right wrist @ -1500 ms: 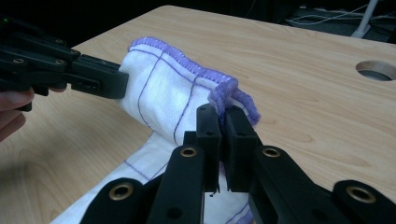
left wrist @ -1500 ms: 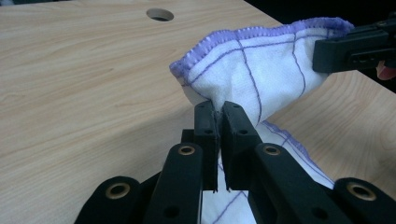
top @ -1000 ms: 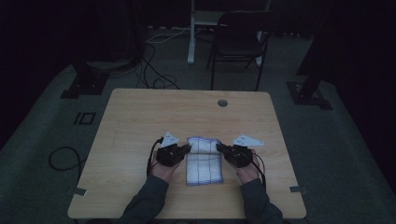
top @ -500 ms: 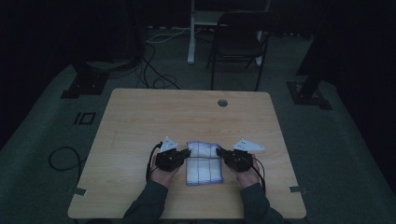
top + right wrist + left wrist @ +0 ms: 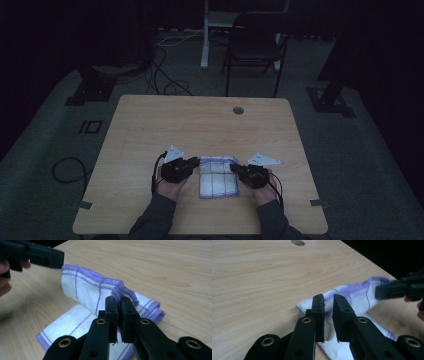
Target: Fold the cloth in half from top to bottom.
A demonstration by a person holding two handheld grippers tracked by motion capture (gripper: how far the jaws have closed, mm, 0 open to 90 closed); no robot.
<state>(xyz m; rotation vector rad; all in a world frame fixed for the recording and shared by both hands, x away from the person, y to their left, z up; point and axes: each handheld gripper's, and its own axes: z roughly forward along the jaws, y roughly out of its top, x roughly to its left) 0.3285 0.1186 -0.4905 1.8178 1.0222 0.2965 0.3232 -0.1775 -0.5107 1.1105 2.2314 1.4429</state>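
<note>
A folded white dish towel [image 5: 218, 176] with purple grid lines and a purple stitched hem lies on the wooden counter [image 5: 150, 130], in the lower middle of the high view, between the 2 grippers. The left gripper [image 5: 194, 166] sits just beside the towel's left edge, and the right gripper [image 5: 237, 171] sits at its right edge. Each is carried by a hand that enters from the bottom of the frame.

In the left gripper view, the left gripper's [image 5: 328, 312] fingers [image 5: 318, 315] stand a narrow gap apart. They have just been opening. The towel's [image 5: 359, 297] near edge lies just beyond and under the tips, and I cannot tell whether any cloth still sits in the gap. The pads do not visibly press on it. At the right of that frame, the other gripper's [image 5: 384, 290] black tip reaches the towel's far purple hem.

In the right gripper view, the right gripper's [image 5: 119, 302] fingers [image 5: 111, 315] are nearly together and pinch a bunched purple corner of the towel [image 5: 85, 290]. The pinched layer lifts off the layer below and arches over it. The lower layer lies flat on the counter [image 5: 162, 265] toward the lower left of the frame. In the upper left corner the left gripper's [image 5: 53, 258] tip hovers at the lifted layer's far hem.

A round cable hole [image 5: 238, 110] sits near the counter's far edge.
</note>
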